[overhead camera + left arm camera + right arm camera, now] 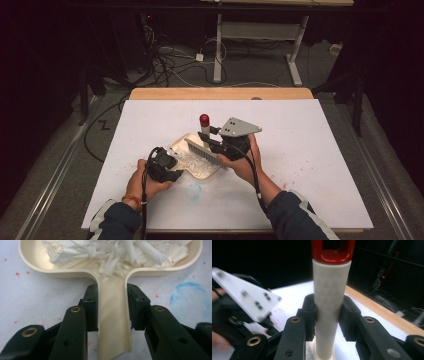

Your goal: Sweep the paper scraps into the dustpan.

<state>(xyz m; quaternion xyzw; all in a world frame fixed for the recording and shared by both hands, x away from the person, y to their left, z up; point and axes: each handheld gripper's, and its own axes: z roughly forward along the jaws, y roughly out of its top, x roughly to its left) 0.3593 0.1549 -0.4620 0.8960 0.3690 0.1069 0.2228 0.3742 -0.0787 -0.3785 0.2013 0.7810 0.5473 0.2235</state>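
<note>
The cream dustpan (196, 161) lay flat on the white-covered desk (310, 150), just left of the middle, its long axis running on a diagonal: the handle (113, 322) pointed back toward the person's left side, the open mouth faced away to the right and the far edge. White paper shreds (120, 252) filled its tray. The left hand-held gripper (112, 307) came at it from the handle end, in line with that axis, and was clamped on the handle, one black pad pressed to each long side.

The hand brush (204, 142) sat over the pan's far right rim. Its bristle head ran across the pan's mouth, and its white handle (329, 305) stood tilted upward and away from the person, the red loop end (333, 251) uppermost. The right hand-held gripper (328, 315) was clamped across that handle partway along it, below the red end, with the handle rising straight up between the pads
</note>
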